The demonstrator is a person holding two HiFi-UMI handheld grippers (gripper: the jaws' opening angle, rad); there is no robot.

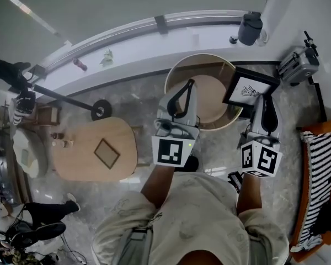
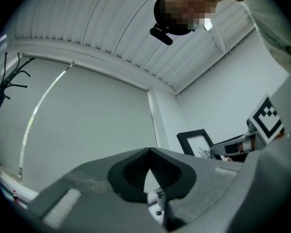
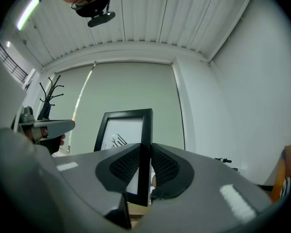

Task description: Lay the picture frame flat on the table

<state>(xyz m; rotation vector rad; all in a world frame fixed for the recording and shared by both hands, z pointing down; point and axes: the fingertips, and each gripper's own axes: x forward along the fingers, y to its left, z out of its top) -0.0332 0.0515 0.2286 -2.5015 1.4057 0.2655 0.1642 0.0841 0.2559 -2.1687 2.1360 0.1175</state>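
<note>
The black picture frame [image 1: 249, 87] with a white sketch print is held up, tilted, over the right rim of the round wooden table [image 1: 204, 59]. My right gripper [image 1: 263, 99] is shut on the frame's right edge; in the right gripper view the pads clamp the dark border [image 3: 145, 130] from both sides around the gripper's centre [image 3: 145, 166]. My left gripper [image 1: 186, 90] hovers over the middle of the table with its jaws shut and nothing in them [image 2: 149, 152]. From the left gripper view, the frame [image 2: 196, 142] stands to the right.
An oval wooden table [image 1: 77, 153] with a small square frame [image 1: 106, 153] on it stands to the left. A bench with a striped cushion [image 1: 320, 175] runs along the right. A dark jug [image 1: 250, 28] sits on the window ledge and a metal appliance [image 1: 298, 64] lies nearby.
</note>
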